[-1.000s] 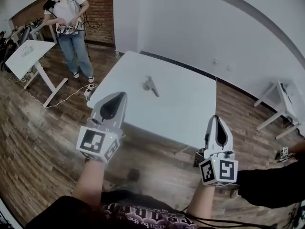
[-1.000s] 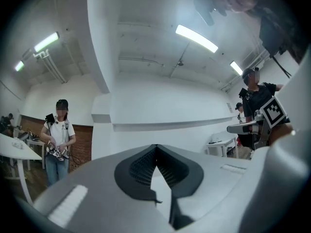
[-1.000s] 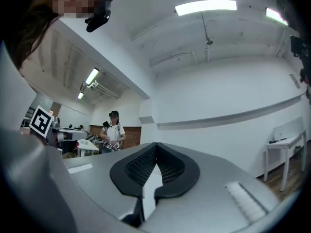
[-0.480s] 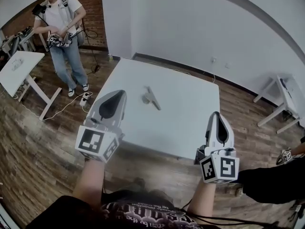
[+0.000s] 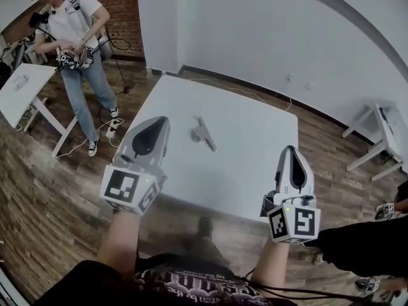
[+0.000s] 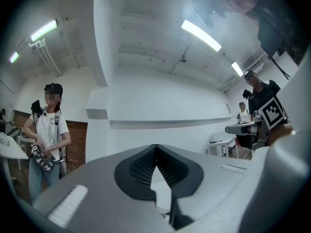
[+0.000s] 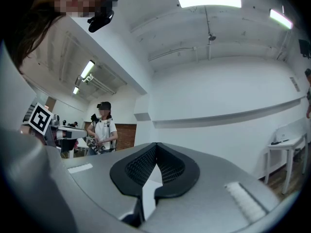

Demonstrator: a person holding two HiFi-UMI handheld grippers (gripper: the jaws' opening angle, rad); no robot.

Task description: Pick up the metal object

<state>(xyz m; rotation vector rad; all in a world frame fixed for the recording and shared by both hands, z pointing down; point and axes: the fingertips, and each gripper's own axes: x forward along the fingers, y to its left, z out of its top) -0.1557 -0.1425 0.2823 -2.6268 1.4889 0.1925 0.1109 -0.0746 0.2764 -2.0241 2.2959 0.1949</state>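
On table [image 5: 255, 152]: metal obj [image 5: 203, 132] | L grip [image 5: 163, 122] closed | R grip [image 5: 290, 150] closed

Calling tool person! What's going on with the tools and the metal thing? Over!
Left tool shut, empty. Right tool shut, empty. Metal object flat on white table, untouched. Nothing in the way.

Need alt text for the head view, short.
A small metal object lies on a white table; the left tool and right tool, both shut and empty, point toward it from the near edge. Another person stands at upper left.
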